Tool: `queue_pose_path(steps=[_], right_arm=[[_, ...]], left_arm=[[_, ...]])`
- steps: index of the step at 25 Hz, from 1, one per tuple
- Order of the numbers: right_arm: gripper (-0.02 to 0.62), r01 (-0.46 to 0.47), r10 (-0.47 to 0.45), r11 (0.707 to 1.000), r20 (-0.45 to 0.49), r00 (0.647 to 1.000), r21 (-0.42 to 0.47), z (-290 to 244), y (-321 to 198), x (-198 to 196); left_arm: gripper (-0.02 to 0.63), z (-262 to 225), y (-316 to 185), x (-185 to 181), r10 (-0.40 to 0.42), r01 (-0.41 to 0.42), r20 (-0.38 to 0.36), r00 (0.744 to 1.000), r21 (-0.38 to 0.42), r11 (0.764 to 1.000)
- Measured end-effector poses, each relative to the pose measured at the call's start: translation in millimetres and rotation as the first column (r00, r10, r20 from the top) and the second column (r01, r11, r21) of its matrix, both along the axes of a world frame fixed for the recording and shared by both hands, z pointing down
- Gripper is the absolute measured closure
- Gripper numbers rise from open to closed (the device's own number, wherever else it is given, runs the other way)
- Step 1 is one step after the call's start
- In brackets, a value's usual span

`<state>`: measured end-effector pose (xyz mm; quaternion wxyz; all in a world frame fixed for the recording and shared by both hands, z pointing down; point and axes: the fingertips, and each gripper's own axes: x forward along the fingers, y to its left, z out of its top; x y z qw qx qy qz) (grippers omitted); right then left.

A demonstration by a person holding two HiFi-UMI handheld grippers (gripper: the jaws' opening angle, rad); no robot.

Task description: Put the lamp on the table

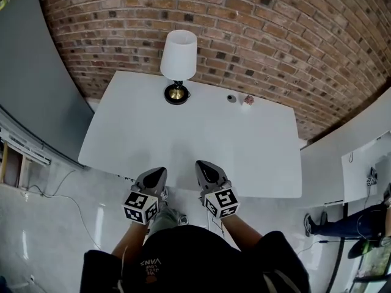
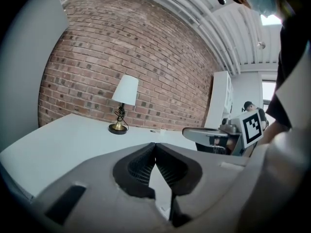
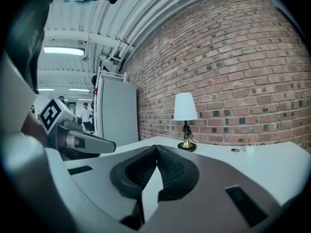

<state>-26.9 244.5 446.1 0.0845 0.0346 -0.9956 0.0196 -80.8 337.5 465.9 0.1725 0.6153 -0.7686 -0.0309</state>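
A lamp (image 1: 178, 63) with a white shade and a brass base stands upright on the white table (image 1: 153, 139), at its far edge by the brick wall. It also shows in the left gripper view as the lamp (image 2: 123, 102) and in the right gripper view as the lamp (image 3: 185, 115). My left gripper (image 1: 160, 173) hovers at the table's near edge, shut and empty. Beside it my right gripper (image 1: 201, 165) is shut too, holding nothing. Both are far from the lamp. In the left gripper view the jaws (image 2: 155, 144) meet at their tips, and likewise in the right gripper view (image 3: 156, 147).
Two small objects (image 1: 239, 99) lie on the table right of the lamp. A brick wall (image 1: 275, 35) runs behind the table. A grey panel (image 1: 30, 84) stands at the left. A second white table (image 1: 366, 163) and a person's legs (image 1: 342, 224) are at the right.
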Motion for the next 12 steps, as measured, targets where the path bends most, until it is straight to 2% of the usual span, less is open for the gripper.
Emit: queue_pose_path(steps=[8,12], right_arm=[[0.596,-0.034,0.033,0.999,-0.023,0.999,-0.04,11,9,37],[0.597,-0.072,0.068,0.995,-0.052,0.996,-0.07,24,9,51]], left_arm=[[0.604,6,26,24,-0.014,0.015,0.034,0.999,-0.03,0.999],[0.604,6,30,33,-0.005,0.006,0.029,1.0,-0.034,0.999]])
